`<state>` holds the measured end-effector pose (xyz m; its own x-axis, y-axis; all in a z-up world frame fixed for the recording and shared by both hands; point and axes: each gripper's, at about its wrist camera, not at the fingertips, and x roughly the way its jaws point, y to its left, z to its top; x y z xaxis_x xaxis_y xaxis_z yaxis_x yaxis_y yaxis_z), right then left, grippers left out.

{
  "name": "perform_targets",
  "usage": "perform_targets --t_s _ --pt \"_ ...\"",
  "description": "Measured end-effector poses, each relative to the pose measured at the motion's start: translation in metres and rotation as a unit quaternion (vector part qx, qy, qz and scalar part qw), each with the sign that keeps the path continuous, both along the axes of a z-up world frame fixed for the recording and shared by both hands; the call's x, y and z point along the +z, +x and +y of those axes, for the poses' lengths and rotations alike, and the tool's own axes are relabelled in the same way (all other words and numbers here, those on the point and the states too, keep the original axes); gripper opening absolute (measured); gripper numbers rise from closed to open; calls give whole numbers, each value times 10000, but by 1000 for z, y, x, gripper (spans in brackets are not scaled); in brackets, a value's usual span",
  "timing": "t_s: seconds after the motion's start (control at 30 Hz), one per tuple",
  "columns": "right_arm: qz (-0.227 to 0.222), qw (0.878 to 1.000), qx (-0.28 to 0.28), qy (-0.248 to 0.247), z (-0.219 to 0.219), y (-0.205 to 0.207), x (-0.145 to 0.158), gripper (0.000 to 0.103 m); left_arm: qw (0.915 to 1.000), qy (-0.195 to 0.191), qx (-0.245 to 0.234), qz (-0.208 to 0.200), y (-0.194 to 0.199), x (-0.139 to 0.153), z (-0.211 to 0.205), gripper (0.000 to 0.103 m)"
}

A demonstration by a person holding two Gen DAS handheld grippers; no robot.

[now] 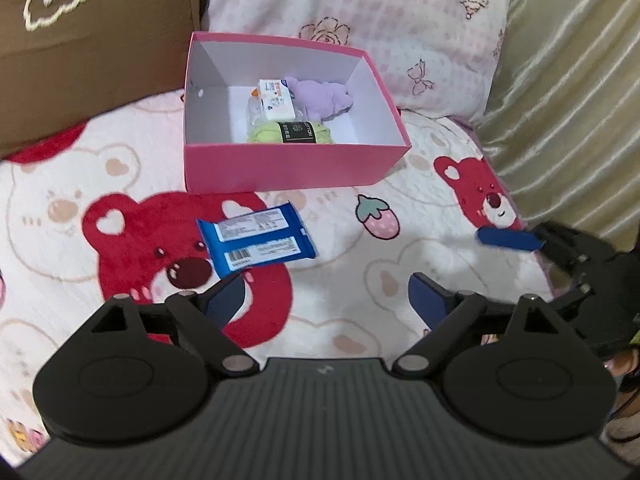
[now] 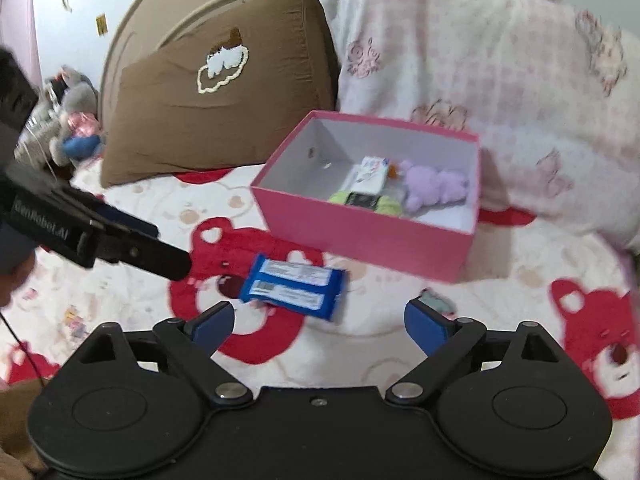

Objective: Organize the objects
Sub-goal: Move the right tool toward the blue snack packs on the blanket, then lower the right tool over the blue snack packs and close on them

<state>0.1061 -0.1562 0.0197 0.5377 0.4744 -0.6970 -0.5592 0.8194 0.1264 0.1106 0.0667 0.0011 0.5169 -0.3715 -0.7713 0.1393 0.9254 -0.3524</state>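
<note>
A pink box (image 1: 288, 168) with a white inside stands open on the bed; it also shows in the right wrist view (image 2: 360, 236). Inside lie a purple plush toy (image 1: 322, 96), a white packet (image 1: 276, 98) and a green yarn ball with a black label (image 1: 290, 132). A blue snack packet (image 1: 256, 242) lies label-up on the blanket just in front of the box, also seen in the right wrist view (image 2: 294, 286). My left gripper (image 1: 326, 298) is open and empty, short of the packet. My right gripper (image 2: 320, 320) is open and empty, just short of the packet.
The bear-print blanket (image 1: 400, 240) covers the bed. A brown pillow (image 2: 216, 96) and a pink pillow (image 2: 480, 60) lean behind the box. Plush toys (image 2: 72, 120) sit at far left. A beige curtain (image 1: 568, 100) hangs at right.
</note>
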Motion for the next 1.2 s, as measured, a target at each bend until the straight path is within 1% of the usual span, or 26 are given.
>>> perform_targets --t_s 0.07,0.23,0.33,0.4,0.5,0.6,0.7,0.77,0.87,0.97,1.0,1.03,1.1,1.13,1.2 --pt "123 9996 181 178 0 1 -7 94 10000 -64 71 -30 1 -7 2 92" --pt "-90 9986 517 15 13 0 -28 94 9997 37 177 -173 6 -25 3 92" --pt "-34 9976 677 123 20 7 -44 94 9997 99 227 -29 12 -42 3 90" --pt "76 9967 792 152 28 15 -55 94 9993 269 248 42 14 -54 0 89" --pt "523 9937 947 292 37 31 -70 94 9986 444 287 33 14 -67 0 89" --pt "782 9927 812 427 43 42 -82 94 9971 532 519 -170 15 -75 4 88" --pt "928 9934 600 292 48 54 -94 94 9948 497 803 -392 18 -81 12 85" --pt "1037 9934 451 190 50 64 -102 94 9939 399 945 -398 22 -86 17 83" --pt "1369 9905 19 105 47 85 -117 94 9928 269 1101 -386 28 -97 24 81" --pt "1505 9873 -366 349 36 101 -126 93 9914 228 1205 -458 32 -106 27 77" --pt "1583 9850 -484 484 32 106 -129 92 9906 179 1263 -493 34 -110 29 72" --pt "1661 9822 -602 639 28 110 -133 91 9898 130 1317 -521 35 -113 30 64" --pt "1710 9782 -796 869 22 114 -139 85 9888 -11 1384 -558 38 -121 33 62" --pt "1696 9772 -887 924 21 116 -143 84 9886 -79 1385 -593 38 -124 34 62" --pt "1532 9793 -904 965 24 114 -147 79 9878 -281 1336 -749 37 -130 36 62"
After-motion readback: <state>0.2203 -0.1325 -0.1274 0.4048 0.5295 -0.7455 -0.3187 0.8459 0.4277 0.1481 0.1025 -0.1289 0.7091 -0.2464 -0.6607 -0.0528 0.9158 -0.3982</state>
